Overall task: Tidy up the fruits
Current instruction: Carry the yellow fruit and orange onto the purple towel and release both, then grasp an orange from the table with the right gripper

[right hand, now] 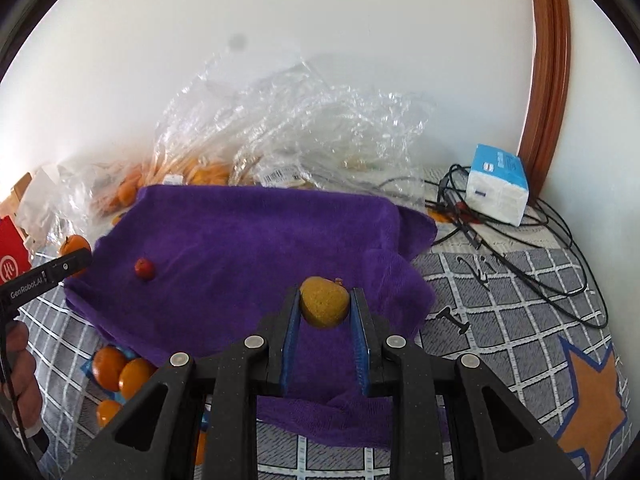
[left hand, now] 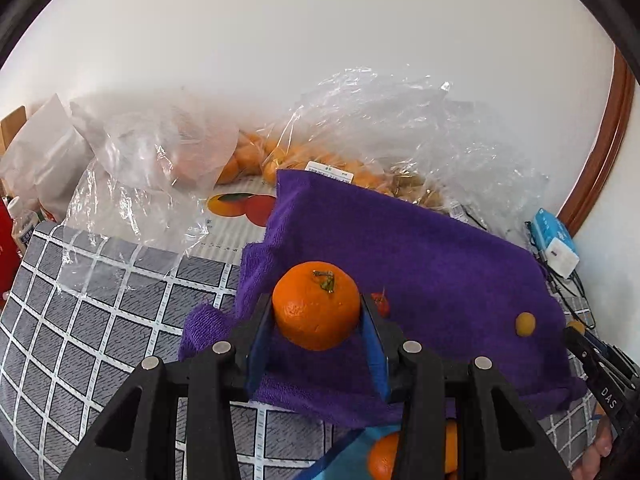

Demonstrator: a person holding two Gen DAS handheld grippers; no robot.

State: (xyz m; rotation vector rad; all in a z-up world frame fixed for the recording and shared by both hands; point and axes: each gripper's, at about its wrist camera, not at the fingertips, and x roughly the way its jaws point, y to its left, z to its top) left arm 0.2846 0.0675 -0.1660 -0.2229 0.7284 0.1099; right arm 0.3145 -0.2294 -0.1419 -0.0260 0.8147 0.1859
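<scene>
My left gripper [left hand: 318, 312] is shut on a large orange mandarin [left hand: 316, 304] with a green stem, held above the purple towel [left hand: 420, 256]. My right gripper [right hand: 325, 306] is shut on a small yellow-orange fruit [right hand: 323, 302], over the towel's near right part [right hand: 248, 232]. A small red fruit [right hand: 144, 268] lies on the towel; it also shows behind my left fingers [left hand: 380, 304]. A small yellow fruit [left hand: 525, 324] lies on the towel's right side. The left gripper shows at the left edge of the right wrist view [right hand: 70, 262].
Several mandarins [right hand: 120, 372] lie on blue packaging at the towel's near edge. Clear plastic bags [left hand: 380, 128] with more mandarins stand at the back by the wall. A tissue pack [right hand: 498, 188] and black cables [right hand: 520, 248] lie at the right. A checked grey cloth [left hand: 80, 312] covers the surface.
</scene>
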